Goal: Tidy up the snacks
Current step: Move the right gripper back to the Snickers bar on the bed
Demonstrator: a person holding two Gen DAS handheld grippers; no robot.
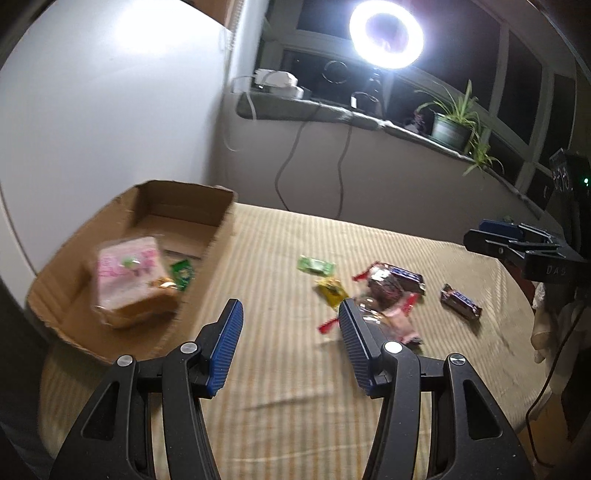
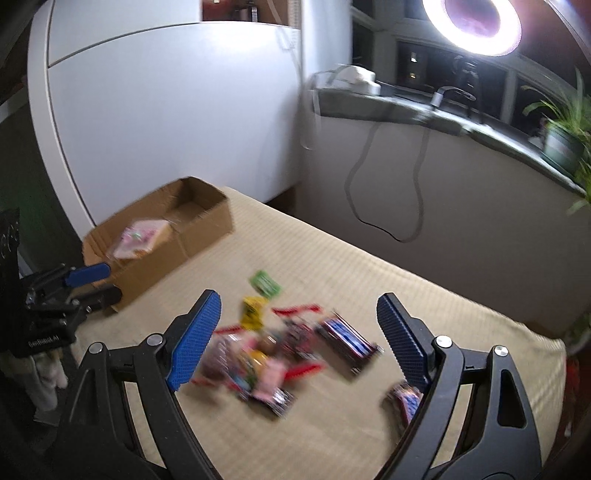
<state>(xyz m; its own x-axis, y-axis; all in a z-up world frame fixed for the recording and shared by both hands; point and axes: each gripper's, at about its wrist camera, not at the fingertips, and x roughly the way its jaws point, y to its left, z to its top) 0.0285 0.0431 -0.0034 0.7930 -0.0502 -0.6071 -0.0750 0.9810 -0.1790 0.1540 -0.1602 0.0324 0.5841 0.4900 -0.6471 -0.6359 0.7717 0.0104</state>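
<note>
An open cardboard box (image 1: 207,236) sits at the table's left with a pink wrapped bread pack (image 1: 129,280) and a small green packet (image 1: 183,273) inside; the box also shows in the right wrist view (image 2: 199,225). Loose snacks lie mid-table: a green packet (image 1: 317,265), a yellow packet (image 1: 332,291), a dark chocolate bar (image 1: 461,301) and a pile of red-edged wrappers (image 1: 388,291). My left gripper (image 1: 290,347) is open and empty between box and pile. My right gripper (image 2: 295,339) is open and empty above the pile (image 2: 258,365), with a blue-labelled bar (image 2: 349,341) between its fingers.
The table has a beige striped cloth (image 1: 295,406). A ring light (image 1: 386,33), cables and a potted plant (image 1: 452,125) stand on the window sill behind. A white wall panel (image 1: 110,110) is behind the box. Another bar (image 2: 406,400) lies by my right finger.
</note>
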